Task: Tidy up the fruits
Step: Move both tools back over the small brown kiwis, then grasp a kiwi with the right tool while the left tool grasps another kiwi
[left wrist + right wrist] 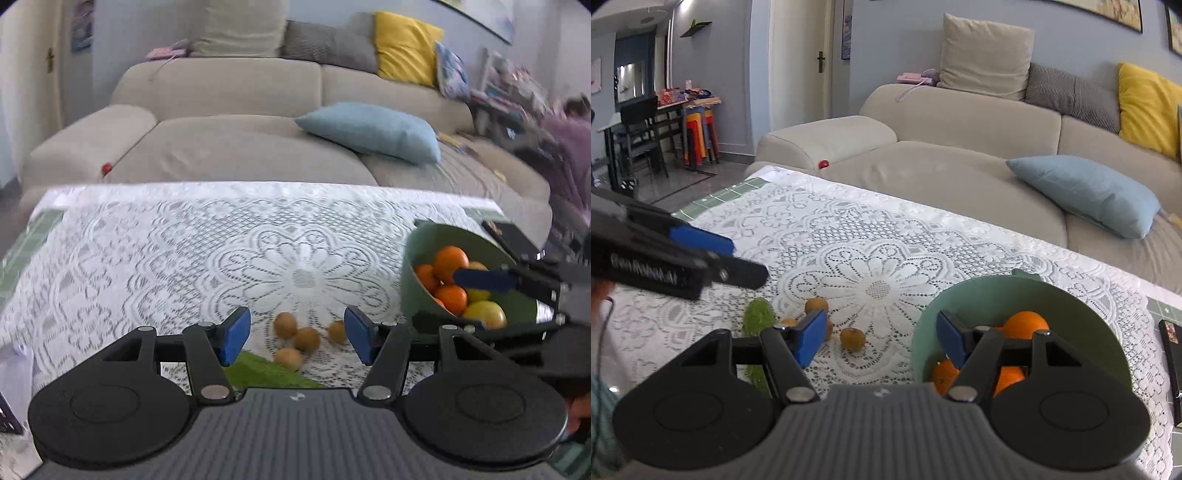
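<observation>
Four kiwis (295, 339) lay loose on the lace cloth (147, 258); a bowl (960, 306) held the citrus.

Nearest, both claws gaped empty: the left gripper (297, 336) over the kiwis, the right gripper (882, 338) at the bowl's near-left rim. One cucumber (758, 317) lay left of the kiwis. Right, the green bowl held at least four oranges (450, 263) and two lemons (484, 314). Farthest stood one sofa (221, 122).
</observation>
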A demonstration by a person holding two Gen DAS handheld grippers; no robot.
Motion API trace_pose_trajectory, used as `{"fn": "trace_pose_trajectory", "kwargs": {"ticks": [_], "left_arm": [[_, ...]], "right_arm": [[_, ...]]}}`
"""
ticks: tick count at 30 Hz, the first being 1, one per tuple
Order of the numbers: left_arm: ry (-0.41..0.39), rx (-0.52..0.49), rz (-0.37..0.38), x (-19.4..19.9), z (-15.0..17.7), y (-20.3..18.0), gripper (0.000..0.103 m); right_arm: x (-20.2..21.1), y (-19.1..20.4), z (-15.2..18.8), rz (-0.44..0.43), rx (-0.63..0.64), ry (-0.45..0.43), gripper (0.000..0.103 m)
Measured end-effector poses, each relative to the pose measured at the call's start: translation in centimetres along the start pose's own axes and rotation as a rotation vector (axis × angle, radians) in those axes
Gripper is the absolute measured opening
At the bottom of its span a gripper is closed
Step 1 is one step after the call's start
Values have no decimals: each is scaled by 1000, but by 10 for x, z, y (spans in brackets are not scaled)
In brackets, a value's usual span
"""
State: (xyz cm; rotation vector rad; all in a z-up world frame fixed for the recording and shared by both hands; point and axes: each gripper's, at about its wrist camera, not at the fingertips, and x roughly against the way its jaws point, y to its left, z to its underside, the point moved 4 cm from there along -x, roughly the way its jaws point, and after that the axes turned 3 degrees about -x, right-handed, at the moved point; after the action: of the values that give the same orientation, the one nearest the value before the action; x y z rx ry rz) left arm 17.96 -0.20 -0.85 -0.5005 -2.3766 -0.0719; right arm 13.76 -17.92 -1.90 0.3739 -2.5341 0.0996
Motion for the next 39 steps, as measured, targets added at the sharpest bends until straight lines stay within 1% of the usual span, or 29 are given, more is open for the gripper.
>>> {"fn": "trace_pose_trajectory", "kwargs": {"ticks": [3,6,9,11,13,15,19,22,23,25,29,34,36,39], "left_arm": [[-10,31,15,-3,3,14,68],[1,10,42,-10,6,16,62],[41,-13,86,-21,7,14,56],[65,-19,104,-29,8,13,53],[93,-31,115,-38,9,14,46],[117,-62,116,-47,10,16,43],[153,-149,125,-62,12,17,43],[146,-183,134,-70,16,18,43],[142,-181,140,-72,17,18,43],[137,-176,152,-75,18,20,43],[136,-186,148,-81,18,21,43],[152,-194,153,-88,21,18,43],[153,-186,155,-90,21,18,43],[144,-150,167,-92,21,20,43]], "right_arm": [[-7,15,4,21,57,-22,55],[-16,30,6,-6,116,-26,48],[-28,38,5,-27,141,1,41],[-38,41,5,-36,152,26,33],[-48,42,3,-55,164,51,33],[-58,43,3,-67,185,88,32],[-76,39,4,-103,217,156,27],[-85,36,8,-87,226,190,27],[-87,35,9,-79,224,194,23],[-89,34,10,-75,225,193,21],[-93,39,18,-40,279,184,21],[-100,49,30,35,367,171,21],[-100,51,31,53,380,157,21],[-101,50,30,54,365,152,21]]}}
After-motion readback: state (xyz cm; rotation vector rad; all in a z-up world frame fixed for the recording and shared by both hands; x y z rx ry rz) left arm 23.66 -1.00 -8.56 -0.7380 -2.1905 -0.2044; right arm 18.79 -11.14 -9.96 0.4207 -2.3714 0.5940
